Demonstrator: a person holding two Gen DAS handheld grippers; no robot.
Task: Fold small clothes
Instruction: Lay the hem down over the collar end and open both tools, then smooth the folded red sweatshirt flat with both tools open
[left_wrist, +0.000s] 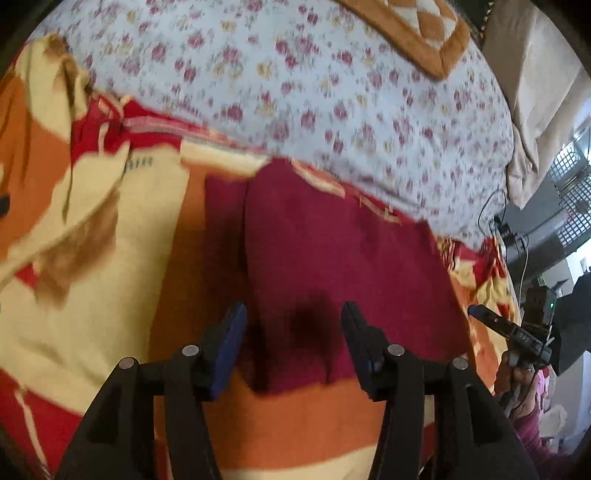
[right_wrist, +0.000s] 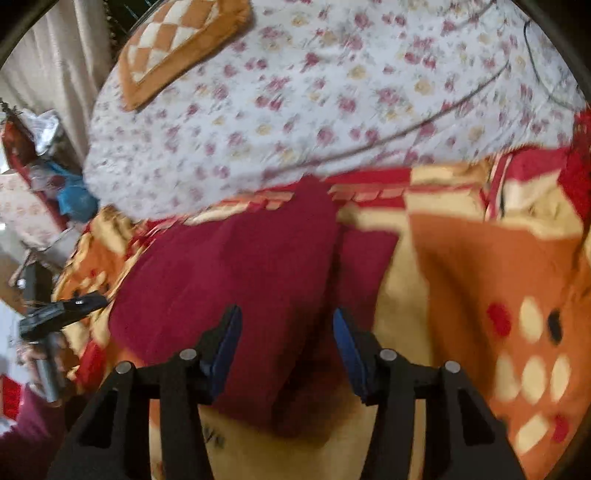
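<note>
A dark maroon garment (left_wrist: 332, 258) lies flat on an orange, cream and red patterned blanket (left_wrist: 110, 258). My left gripper (left_wrist: 293, 314) is open and empty, hovering over the garment's near edge. In the right wrist view the same garment (right_wrist: 240, 266) lies folded over itself with a seam down its right side. My right gripper (right_wrist: 286, 317) is open and empty above its near edge. Each view shows the other gripper at the side: the right gripper at the right edge of the left wrist view (left_wrist: 509, 328), the left gripper at the left edge of the right wrist view (right_wrist: 62, 310). Both frames are blurred.
A white floral bedsheet (left_wrist: 314, 92) covers the bed beyond the blanket (right_wrist: 480, 277). An orange checked cushion (right_wrist: 177, 40) lies at the far end. A dark cable (right_wrist: 443, 114) runs across the sheet. Curtains (left_wrist: 543, 92) and clutter (right_wrist: 44, 166) stand beside the bed.
</note>
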